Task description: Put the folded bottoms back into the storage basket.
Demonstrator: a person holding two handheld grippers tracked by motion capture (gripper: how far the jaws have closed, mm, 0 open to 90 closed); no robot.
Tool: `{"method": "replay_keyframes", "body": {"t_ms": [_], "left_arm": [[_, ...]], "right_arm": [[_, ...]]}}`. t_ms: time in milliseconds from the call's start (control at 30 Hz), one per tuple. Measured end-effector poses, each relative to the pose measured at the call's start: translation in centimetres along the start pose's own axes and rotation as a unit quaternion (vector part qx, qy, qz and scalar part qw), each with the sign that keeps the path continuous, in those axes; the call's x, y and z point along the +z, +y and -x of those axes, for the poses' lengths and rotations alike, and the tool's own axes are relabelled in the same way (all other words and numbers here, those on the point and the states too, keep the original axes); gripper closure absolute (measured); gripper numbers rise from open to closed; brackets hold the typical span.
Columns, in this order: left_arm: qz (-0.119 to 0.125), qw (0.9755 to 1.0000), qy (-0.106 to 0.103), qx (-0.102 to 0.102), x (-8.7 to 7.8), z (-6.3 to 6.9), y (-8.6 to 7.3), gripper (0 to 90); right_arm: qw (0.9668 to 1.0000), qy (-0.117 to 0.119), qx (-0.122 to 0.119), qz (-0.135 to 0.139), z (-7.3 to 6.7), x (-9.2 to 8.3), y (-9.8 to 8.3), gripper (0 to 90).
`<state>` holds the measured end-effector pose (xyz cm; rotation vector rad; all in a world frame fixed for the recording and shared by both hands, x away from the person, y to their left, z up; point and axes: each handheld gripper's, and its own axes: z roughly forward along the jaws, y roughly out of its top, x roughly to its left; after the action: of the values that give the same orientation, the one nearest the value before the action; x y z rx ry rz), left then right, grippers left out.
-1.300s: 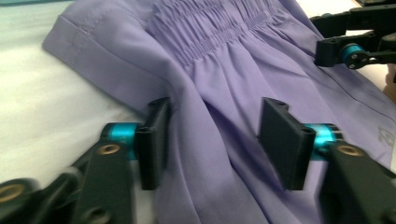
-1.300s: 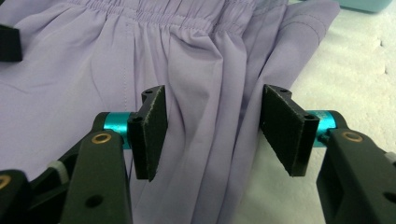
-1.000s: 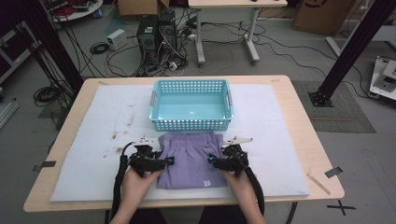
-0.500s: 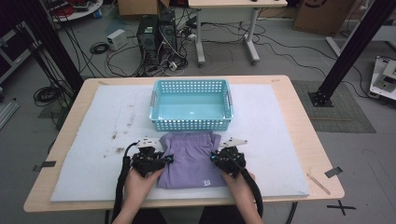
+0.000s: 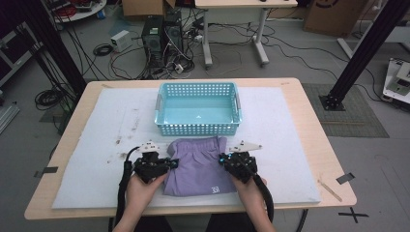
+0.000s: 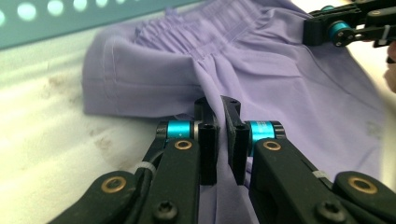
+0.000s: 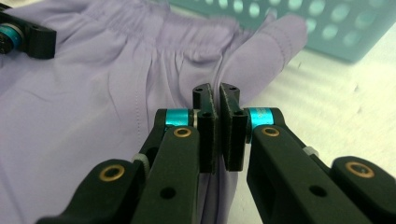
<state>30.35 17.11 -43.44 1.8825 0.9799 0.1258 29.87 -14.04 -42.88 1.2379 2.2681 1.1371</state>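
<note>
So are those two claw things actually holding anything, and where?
Yes: the left gripper pinches the purple shorts at their left edge, the right gripper at their right edge.

Both of the person's forearms are coming in from the bottom edge of the high view, each bare hand wrapping a black two-jaw gripper with blue fittings and a trailing black cable. The left gripper [image 5: 170,163] is pointing inward toward the right one, its hand [image 5: 141,189] curling around the body from below. The right gripper [image 5: 223,159] is pointing back toward it, the right hand [image 5: 247,186] gripping from behind, a grey three-cornered plate sitting on top. The jaws of both have just been closing and are now pinching a fold of purple cloth [image 5: 200,166] between their pads.
</note>
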Motion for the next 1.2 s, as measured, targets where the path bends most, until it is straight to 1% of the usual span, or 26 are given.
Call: {"method": "replay_keyframes", "body": {"t_ms": [67,200,300,367,467,600,633,667,700,733,767,867,1033,1100,1133,1167,1200], "left_arm": [[0.009,0.9999,-0.003,0.004,-0.6,0.2,0.4,86.1],[0.032,0.9993,-0.014,0.011,-2.1,0.3,2.0,86.1],[0.040,0.9990,-0.010,0.019,-2.9,0.3,3.4,86.1],[0.044,0.9986,-0.007,0.026,-3.2,0.2,4.4,86.1],[0.047,0.9984,-0.006,0.032,-3.5,-0.1,6.1,86.1],[0.052,0.9978,0.002,0.041,-3.6,-0.5,8.4,86.1],[0.055,0.9976,0.004,0.043,-3.6,-0.6,9.0,86.2],[0.058,0.9974,0.004,0.043,-3.6,-0.7,9.6,86.2],[0.060,0.9972,0.001,0.044,-3.6,-0.9,10.1,86.2],[0.063,0.9970,0.002,0.044,-3.6,-1.0,10.6,86.2],[0.067,0.9968,0.001,0.043,-3.6,-1.1,11.1,86.2],[0.072,0.9961,0.007,0.051,-3.5,-1.4,12.6,86.2],[0.087,0.9945,0.014,0.055,-3.6,-2.3,15.2,86.3],[0.088,0.9943,0.017,0.058,-3.4,-2.7,16.0,86.3],[0.088,0.9940,0.022,0.061,-3.1,-2.9,16.5,86.2],[0.085,0.9940,0.027,0.063,-2.8,-3.2,16.9,86.2],[0.086,0.9939,0.030,0.063,-2.4,-3.6,17.3,86.3]], "right_arm": [[0.9999,0.004,0.000,0.012,-0.1,-0.7,0.4,87.3],[0.9993,0.014,0.001,0.034,0.0,-2.1,1.5,87.3],[0.9985,0.017,-0.001,0.052,0.0,-2.9,2.5,87.3],[0.9981,0.016,-0.005,0.059,0.0,-3.2,3.4,87.3],[0.9977,0.015,-0.005,0.066,0.3,-3.3,4.6,87.3],[0.9971,0.014,-0.003,0.075,0.9,-3.3,6.5,87.3],[0.9967,0.013,0.000,0.080,1.1,-3.3,7.5,87.3],[0.9967,0.013,0.000,0.080,1.1,-3.3,7.5,87.3],[0.9965,0.009,-0.001,0.084,1.3,-3.2,8.0,87.3],[0.9958,0.002,-0.002,0.092,1.7,-3.2,9.1,87.3],[0.9958,0.002,-0.002,0.092,1.7,-3.2,9.1,87.3],[0.9952,-0.005,0.002,0.098,2.3,-3.1,10.9,87.3],[0.9938,-0.015,0.002,0.110,3.1,-2.8,13.3,87.3],[0.9932,-0.021,0.002,0.115,3.5,-2.6,14.4,87.3],[0.9934,-0.026,0.002,0.112,3.9,-2.2,15.3,87.3],[0.9934,-0.026,0.002,0.112,3.9,-2.2,15.3,87.3],[0.9935,-0.029,0.003,0.110,4.1,-1.8,15.8,87.3]]}}
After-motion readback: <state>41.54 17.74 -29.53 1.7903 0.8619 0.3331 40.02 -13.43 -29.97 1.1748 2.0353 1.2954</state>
